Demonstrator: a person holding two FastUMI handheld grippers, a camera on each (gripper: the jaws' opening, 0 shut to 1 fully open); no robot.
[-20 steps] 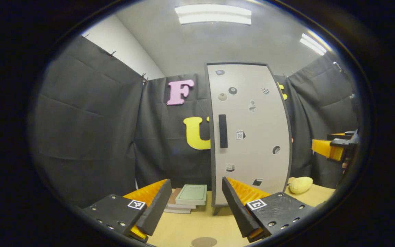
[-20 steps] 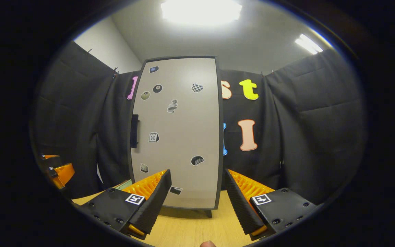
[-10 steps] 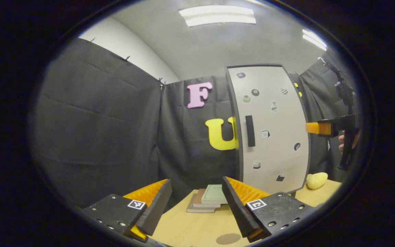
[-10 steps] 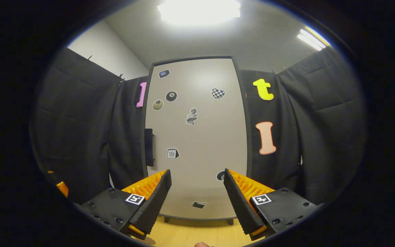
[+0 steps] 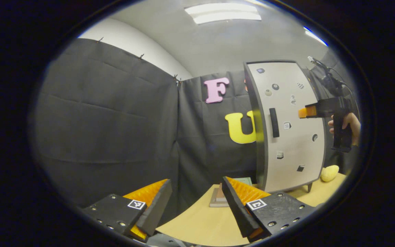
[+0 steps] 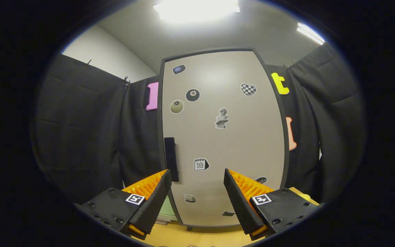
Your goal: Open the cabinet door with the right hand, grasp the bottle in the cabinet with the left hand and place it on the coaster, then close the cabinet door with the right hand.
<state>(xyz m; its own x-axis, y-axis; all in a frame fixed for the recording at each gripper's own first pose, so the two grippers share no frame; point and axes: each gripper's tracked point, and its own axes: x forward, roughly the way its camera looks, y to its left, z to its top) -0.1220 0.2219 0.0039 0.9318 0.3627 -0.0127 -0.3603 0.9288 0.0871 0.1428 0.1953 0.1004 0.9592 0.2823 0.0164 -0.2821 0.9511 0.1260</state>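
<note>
The cabinet (image 6: 223, 137) stands upright on the table (image 5: 204, 223), long axis vertical, door (image 6: 231, 144) closed and facing the right gripper (image 6: 197, 192). In the right gripper view the door sits dead centre, with its dark vertical handle (image 6: 171, 158) at about 8 o'clock from the door's middle, just above the left finger tip. The right gripper's fingers are spread wide with nothing between them, no contact with door or handle. Stickers dot the door; too small to read. The cabinet's base is partly cut off by the fingers. In the left gripper view the cabinet (image 5: 288, 127) is at 3 o'clock, seen at an angle, handle (image 5: 274, 122) on its left edge. The right gripper (image 5: 307, 112) shows there at 2 o'clock, held by a hand (image 5: 350, 123), in front of the door's right part; its finger gap is hard to make out from that side. The left gripper (image 5: 197, 206) is spread apart and empty, hovering over the table edge. Stacked books (image 5: 218, 199) lie left of the cabinet's foot, half hidden by the left gripper's right finger. A yellow object (image 5: 329, 173) lies at 4 o'clock by the cabinet, shape unclear. Cabinet contents are hidden behind the closed door.
</note>
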